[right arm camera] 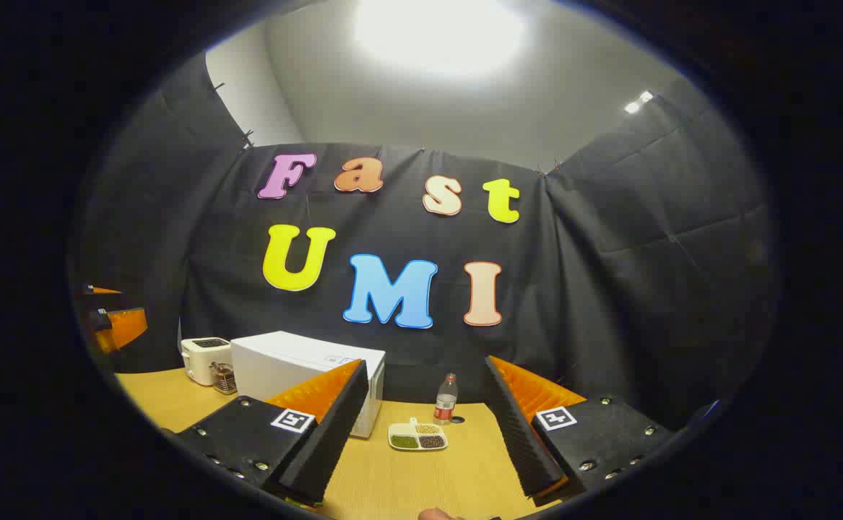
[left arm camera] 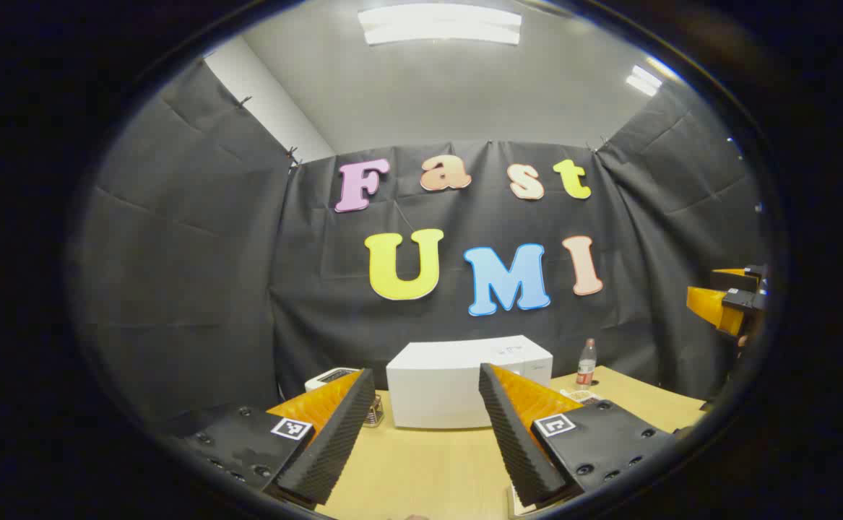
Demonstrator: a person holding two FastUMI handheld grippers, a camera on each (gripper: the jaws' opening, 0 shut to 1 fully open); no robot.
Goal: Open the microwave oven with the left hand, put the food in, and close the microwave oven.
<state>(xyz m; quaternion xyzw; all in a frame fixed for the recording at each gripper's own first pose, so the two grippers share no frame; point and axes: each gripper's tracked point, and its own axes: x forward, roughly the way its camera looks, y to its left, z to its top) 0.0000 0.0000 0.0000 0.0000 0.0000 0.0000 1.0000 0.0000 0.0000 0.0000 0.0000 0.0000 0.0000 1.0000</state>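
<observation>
Two grippers, both spread wide, nothing held. Left gripper points at white microwave, door closed, on wooden table. Food plate sits just right of microwave, near front corner. Bottle behind plate. Toaster left of microwave. Right gripper hangs above table, near plate.

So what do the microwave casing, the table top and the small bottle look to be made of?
Microwave: smooth white casing, painted metal or plastic; can't tell which. Table: pale wood-look top with fine grain, matte, probably laminate. Bottle: clear, see-through plastic by the look.
</observation>
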